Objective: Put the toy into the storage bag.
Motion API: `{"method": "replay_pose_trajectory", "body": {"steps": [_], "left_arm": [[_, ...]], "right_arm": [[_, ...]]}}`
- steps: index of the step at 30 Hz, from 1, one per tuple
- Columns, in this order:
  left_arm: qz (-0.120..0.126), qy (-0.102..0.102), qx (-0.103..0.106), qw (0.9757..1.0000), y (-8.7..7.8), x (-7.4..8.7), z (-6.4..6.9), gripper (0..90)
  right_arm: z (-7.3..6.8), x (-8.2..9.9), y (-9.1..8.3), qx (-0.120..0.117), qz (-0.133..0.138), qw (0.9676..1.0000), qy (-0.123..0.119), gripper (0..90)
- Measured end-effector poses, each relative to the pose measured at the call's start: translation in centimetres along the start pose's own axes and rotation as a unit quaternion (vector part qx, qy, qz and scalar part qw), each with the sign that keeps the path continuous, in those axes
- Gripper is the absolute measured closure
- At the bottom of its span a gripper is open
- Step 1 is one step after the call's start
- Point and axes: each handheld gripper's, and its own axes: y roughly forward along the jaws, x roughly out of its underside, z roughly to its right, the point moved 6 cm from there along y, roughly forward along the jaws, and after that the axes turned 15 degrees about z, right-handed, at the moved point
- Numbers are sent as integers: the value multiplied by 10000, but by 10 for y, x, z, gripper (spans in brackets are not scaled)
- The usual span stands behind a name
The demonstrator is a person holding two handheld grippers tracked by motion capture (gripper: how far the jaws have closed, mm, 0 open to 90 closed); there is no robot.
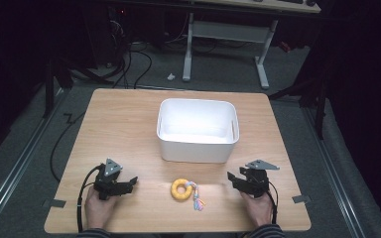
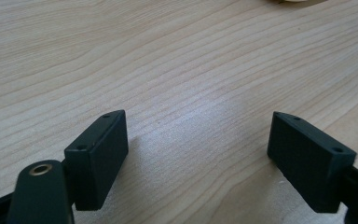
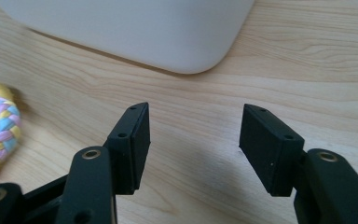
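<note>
**Ring toy lies between the two grippers, a little nearer the left**

The yellow ring-shaped toy with a braided pastel rope tail [image 1: 184,190] is seen on the wooden worktop [image 1: 129,129], to the right of the left gripper [image 1: 131,182] and to the left of the right gripper [image 1: 232,178]. Both grippers are released, nothing between the jaws. The rope tail is trailed toward the person. The white plastic bin [image 1: 197,130] stands beyond the toy

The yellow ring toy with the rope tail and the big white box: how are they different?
The yellow ring toy with a braided pastel rope is small, round and colourful; the white plastic box is much bigger, rectangular and plain. The toy lies flat near the table's front edge, between the two grippers, while the box stands upright farther back with its top open. Both rest on the wooden table, untouched.
</note>
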Motion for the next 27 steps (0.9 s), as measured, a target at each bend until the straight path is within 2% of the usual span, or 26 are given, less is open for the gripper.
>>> {"method": "replay_pose_trajectory", "body": {"steps": [5,8,10,11,12,18,21,27], "left_arm": [[1,-1,0,10000,0,0,0,206],[1,0,0,10000,0,0,0,206],[1,-2,0,10000,0,0,0,206],[1,-2,0,10000,0,0,0,206],[-1,1,-1,10000,0,0,0,205],[-1,1,-1,10000,0,0,0,204],[-7,-1,8,10000,0,0,0,205],[-7,-2,7,10000,0,0,0,205]], "right_arm": [[-10,0,3,-226,-105,9997,-13,444],[-13,0,4,-278,-115,9995,-22,448],[-19,-1,5,-421,-176,9990,39,448],[-19,-1,5,-421,-176,9990,39,448],[-23,-3,6,-558,-205,9982,77,450],[-31,-6,9,-715,-290,9970,-10,454],[-40,-7,11,-848,-346,9958,-78,454],[-48,-7,13,-987,-429,9942,-46,456]]}}
